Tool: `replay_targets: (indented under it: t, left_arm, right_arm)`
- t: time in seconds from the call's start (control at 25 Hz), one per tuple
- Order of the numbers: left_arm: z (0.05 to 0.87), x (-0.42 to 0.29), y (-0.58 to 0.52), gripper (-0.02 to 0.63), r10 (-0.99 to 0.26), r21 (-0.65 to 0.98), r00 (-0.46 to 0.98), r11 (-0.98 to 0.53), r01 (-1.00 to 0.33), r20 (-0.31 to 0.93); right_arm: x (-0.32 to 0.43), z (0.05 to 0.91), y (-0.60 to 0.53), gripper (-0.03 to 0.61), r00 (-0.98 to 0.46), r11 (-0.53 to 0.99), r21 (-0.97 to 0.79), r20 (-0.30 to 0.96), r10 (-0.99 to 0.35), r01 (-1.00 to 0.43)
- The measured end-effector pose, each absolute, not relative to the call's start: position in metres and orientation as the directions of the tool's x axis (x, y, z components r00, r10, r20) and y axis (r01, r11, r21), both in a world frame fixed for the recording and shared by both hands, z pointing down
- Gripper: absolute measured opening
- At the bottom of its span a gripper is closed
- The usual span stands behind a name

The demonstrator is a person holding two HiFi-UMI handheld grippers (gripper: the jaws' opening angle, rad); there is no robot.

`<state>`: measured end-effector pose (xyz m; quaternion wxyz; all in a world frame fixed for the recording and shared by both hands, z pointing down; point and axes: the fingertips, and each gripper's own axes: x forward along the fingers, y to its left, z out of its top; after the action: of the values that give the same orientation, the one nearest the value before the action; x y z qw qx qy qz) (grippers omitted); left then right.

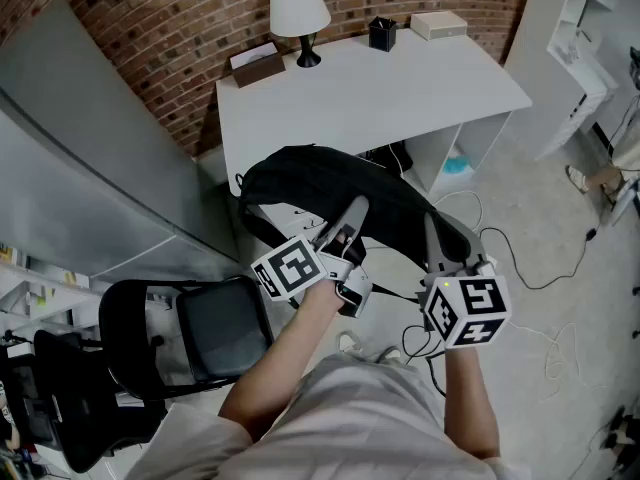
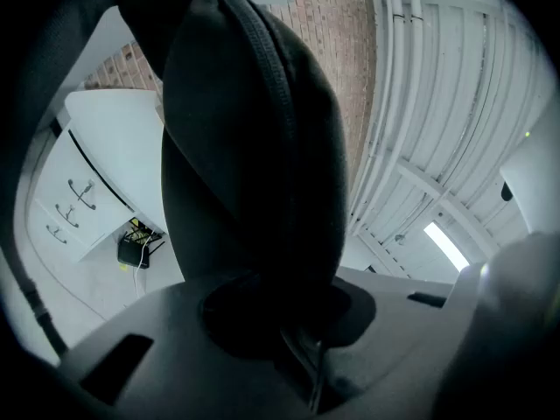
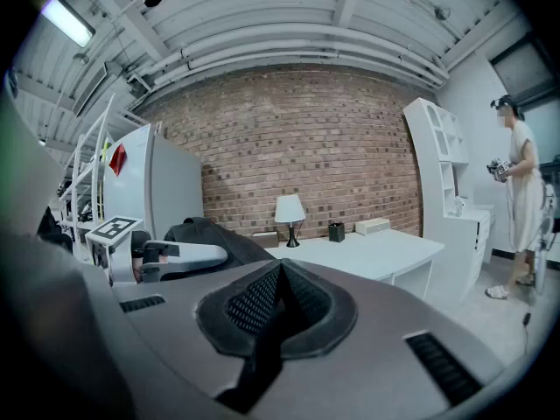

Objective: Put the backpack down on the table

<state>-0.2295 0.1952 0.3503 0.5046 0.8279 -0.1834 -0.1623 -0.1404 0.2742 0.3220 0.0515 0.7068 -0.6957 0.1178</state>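
Backpack [image 1: 330,183]: black, hanging in the air just off the near edge of the table [image 1: 400,88], toward its left front corner; no part seems to rest on the top.
Left claw [image 1: 355,210]: clamped on a thick black strap of the backpack.
Right claw [image 1: 432,236]: closed on a fold of black mesh (apparently part of the backpack).
Far edge: lamp [image 1: 298,13] and small boxes; the near half is bare.
Done: backpack is up and at the table.
Left: move it over the top, lower it, let go.
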Motion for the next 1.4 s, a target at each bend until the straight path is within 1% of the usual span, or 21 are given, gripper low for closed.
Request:
replay_targets:
  t: [0.32, 0.76, 0.96, 1.4]
  left_arm:
    - [0.353, -0.241, 0.191, 0.064, -0.461, 0.892, 0.884, -0.429, -0.145, -0.078]
    - [0.352, -0.237, 0.174, 0.064, -0.455, 0.889, 0.887, -0.435, -0.142, -0.081]
    - [0.35, -0.222, 0.157, 0.064, -0.45, 0.885, 0.89, -0.443, -0.146, -0.079]
    - [0.344, -0.154, 0.108, 0.064, -0.464, 0.883, 0.883, -0.441, -0.162, -0.07]
  right_arm:
    - [-0.153, 0.326, 0.271, 0.0, 0.014, -0.035, -0.085, 0.239, -0.971, -0.996]
    - [-0.142, 0.327, 0.255, 0.0, 0.034, -0.051, -0.063, 0.24, -0.97, -0.997]
    - [-0.122, 0.327, 0.24, 0.0, 0.048, -0.066, -0.071, 0.23, -0.972, -0.995]
    - [-0.053, 0.325, 0.19, 0.0, 0.036, -0.057, -0.096, 0.215, -0.976, -0.994]
